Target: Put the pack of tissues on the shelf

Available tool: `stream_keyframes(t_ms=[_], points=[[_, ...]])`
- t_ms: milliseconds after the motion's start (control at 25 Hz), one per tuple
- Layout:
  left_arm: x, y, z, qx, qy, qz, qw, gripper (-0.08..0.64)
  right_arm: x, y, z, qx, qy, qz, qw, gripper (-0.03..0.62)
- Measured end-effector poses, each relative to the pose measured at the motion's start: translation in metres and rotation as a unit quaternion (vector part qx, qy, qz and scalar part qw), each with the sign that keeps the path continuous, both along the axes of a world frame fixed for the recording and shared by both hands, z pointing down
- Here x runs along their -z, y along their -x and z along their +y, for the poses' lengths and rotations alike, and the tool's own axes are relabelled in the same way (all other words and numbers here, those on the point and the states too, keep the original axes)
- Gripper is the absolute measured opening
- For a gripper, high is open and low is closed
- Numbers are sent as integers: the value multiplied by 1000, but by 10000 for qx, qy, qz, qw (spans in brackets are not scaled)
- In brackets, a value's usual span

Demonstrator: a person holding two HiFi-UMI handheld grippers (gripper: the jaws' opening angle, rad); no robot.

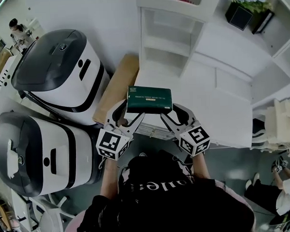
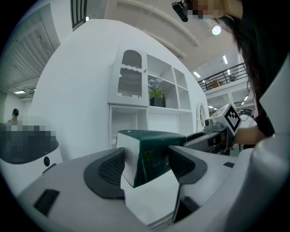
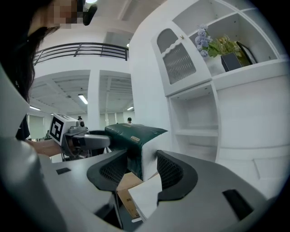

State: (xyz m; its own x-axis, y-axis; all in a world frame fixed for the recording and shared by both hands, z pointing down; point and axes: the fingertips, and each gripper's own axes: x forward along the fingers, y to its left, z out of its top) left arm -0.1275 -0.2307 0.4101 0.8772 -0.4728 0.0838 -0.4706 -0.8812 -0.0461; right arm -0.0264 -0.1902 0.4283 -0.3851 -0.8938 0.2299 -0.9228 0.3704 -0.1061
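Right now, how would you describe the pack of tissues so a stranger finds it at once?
Find the white shelf unit. In front of it, the left hand-held gripper and the right hand-held gripper each clamp one end of the pack of tissues. Against all that white, it is a dark green block with white end faces.

Light: bright, even, from round white ceiling lamp (image 2: 216, 30) and long strip tubes (image 3: 82, 99) | Shadows: soft | Edges: fisheye-bent, dark corners | Focus: nearest foreground blurred
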Motion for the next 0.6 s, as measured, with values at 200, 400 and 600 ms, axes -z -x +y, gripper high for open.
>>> stream_keyframes(t_ms=[200,400,600], points=[[12,-28,-14,-237,-131,45,9996,302,10,-27,-10,-242,-77,63,9997,229],[25,-58,-34,-382,-287,76,9988,302,16,-55,-30,-358,-162,145,9991,229],[28,-84,-62,-382,-239,98,9989,302,19,-81,-57,-380,-198,152,9990,229]])
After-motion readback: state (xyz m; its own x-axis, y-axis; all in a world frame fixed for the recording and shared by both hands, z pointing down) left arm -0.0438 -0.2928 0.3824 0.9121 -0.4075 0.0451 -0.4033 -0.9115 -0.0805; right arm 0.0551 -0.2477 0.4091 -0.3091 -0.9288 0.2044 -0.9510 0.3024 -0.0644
